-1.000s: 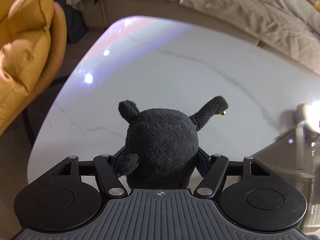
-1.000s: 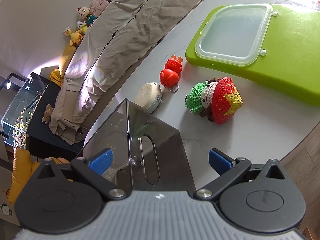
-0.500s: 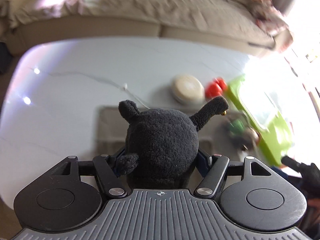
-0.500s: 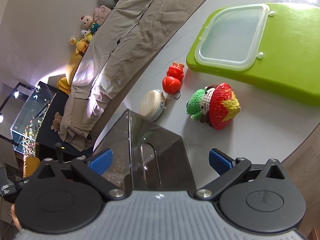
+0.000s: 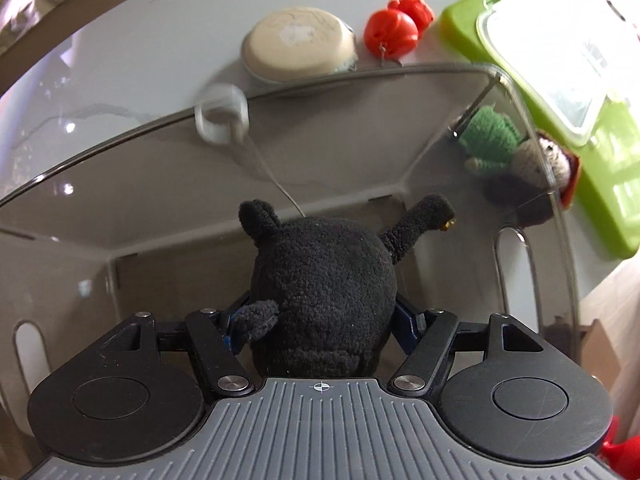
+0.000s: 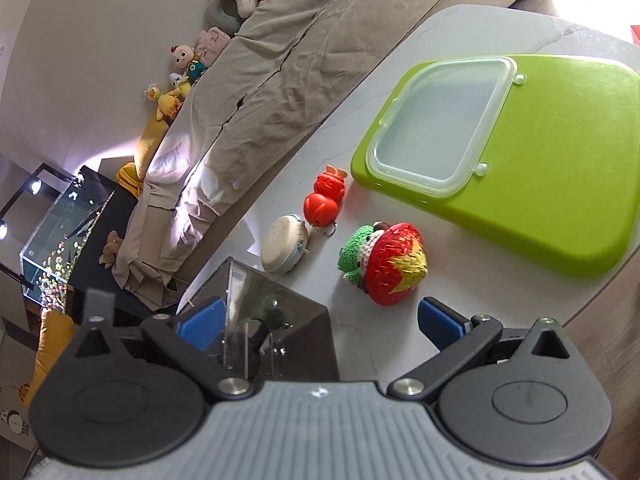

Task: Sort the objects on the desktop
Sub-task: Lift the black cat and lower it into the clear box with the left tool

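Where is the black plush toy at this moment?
In the left wrist view, the black plush toy is clamped in the left gripper, over the open clear plastic bin.

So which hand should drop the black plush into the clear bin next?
Left. The left gripper already grips the black plush above the clear bin, while the right gripper is open and empty beside it.

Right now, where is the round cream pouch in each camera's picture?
Left wrist: cream pouch near top centre, beyond the clear bin's rim.
Right wrist: lower centre-left, on the table.
Shared landmark: the red toy keychain right beside it.
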The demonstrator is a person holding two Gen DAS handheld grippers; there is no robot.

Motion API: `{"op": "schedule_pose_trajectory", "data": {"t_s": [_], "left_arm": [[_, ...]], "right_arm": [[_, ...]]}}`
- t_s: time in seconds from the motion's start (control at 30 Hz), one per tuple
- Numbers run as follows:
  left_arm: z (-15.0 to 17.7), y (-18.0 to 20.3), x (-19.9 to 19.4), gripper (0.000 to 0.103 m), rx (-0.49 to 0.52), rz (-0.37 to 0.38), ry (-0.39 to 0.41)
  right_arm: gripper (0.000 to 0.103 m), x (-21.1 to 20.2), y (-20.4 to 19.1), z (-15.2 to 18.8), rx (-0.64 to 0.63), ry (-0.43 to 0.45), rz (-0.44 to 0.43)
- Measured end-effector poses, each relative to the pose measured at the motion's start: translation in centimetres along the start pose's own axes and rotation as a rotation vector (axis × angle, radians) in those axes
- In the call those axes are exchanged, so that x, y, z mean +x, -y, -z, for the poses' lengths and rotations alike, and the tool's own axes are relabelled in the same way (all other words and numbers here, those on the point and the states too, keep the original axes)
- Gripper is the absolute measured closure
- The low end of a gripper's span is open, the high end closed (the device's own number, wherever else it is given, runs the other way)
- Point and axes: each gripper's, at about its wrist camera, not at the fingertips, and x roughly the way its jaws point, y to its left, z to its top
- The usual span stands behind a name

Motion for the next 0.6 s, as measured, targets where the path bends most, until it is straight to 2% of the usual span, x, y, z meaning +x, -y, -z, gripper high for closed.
{"op": "schedule_pose_trajectory", "data": {"t_s": [0.1,0.4,0.6], "left_arm": [[0.0,0.8,0.7,0.029,0.028,-0.025,0.005],[-1.1,0.9,2.9,0.027,0.027,-0.010,-0.004],[-0.9,0.6,2.5,0.009,0.066,-0.033,0.021]], "right_arm": [[0.000,0.4,0.1,-0.3,-0.017,-0.010,0.005],[0.000,2.8,-0.7,-1.1,-0.064,-0.042,0.016],[0.000,3.9,-1.2,-1.1,-0.081,-0.061,0.026]]}}
